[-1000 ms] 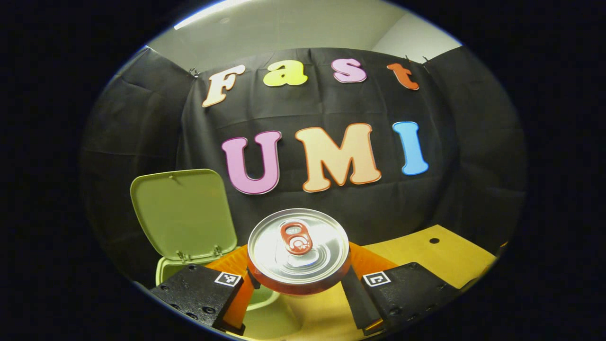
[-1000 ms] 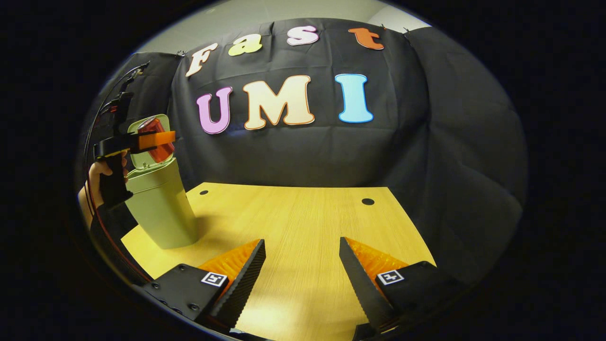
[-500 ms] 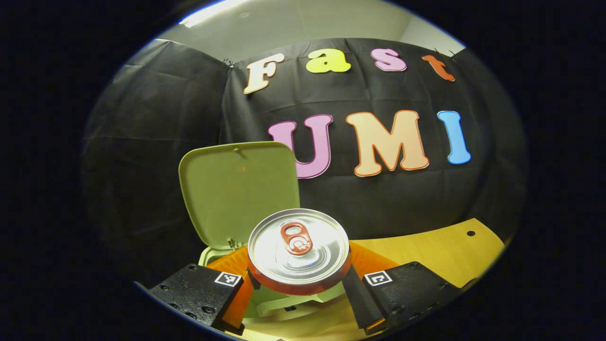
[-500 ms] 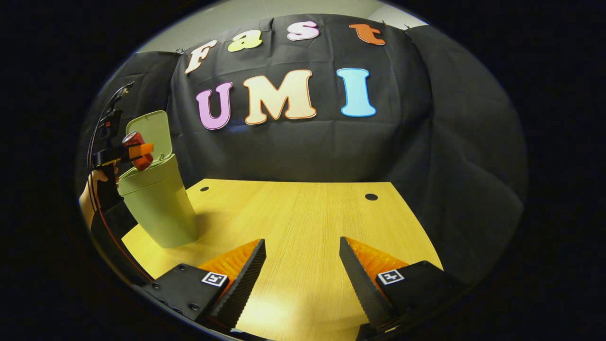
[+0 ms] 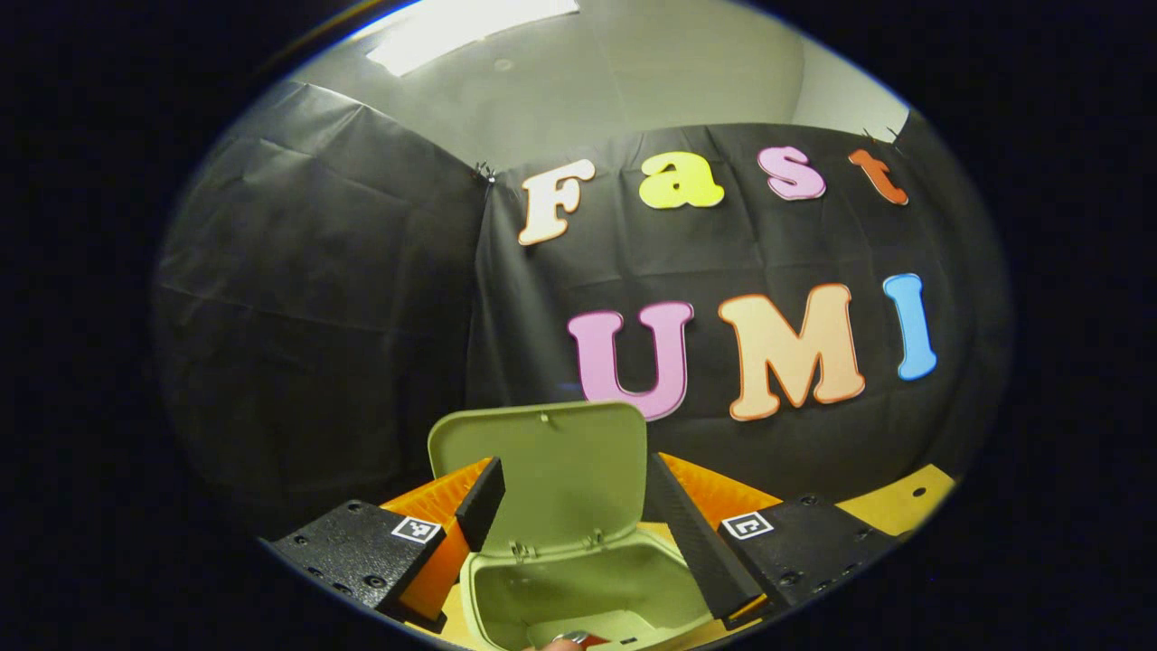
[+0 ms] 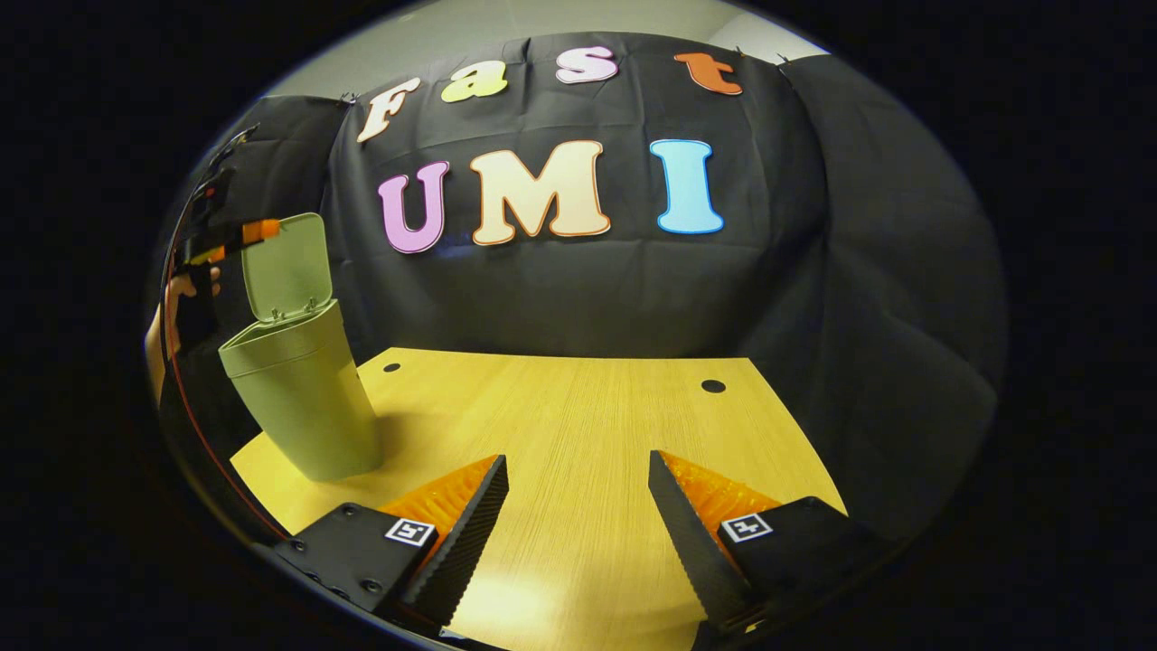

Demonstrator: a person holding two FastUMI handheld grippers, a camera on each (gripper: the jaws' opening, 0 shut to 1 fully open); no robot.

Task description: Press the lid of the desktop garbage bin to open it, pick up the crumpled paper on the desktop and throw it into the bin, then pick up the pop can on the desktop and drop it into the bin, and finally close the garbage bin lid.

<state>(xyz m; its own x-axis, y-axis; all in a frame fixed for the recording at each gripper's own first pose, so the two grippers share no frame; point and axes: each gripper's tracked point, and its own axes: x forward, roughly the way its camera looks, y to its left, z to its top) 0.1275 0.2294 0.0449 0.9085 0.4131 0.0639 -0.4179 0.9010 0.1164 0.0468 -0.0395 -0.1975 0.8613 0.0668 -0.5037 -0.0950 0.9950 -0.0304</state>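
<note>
With the pop can point(image 5: 578, 639) already down inside the bin point(image 5: 578, 588), next is the lid point(image 5: 551, 470) — it stands upright. Left gripper point(image 5: 569, 515) open and empty over the bin mouth; right gripper point(image 6: 578, 515) open above the desk point(image 6: 560, 416). Push the lid's top edge fwd & down gently, w/o tipping the bin.

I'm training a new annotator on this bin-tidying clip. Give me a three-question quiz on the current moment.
1. True or false: the bin lid stands open.
2. What does the left claw hold? A) the pop can B) crumpled paper C) nothing
3. Fill in: the bin stands on the ____, to the left of the right claw.

Key: 1 true. 2 C; its fingers stand apart over the bin's mouth, with part of the pop can showing inside. 3 table.
</note>
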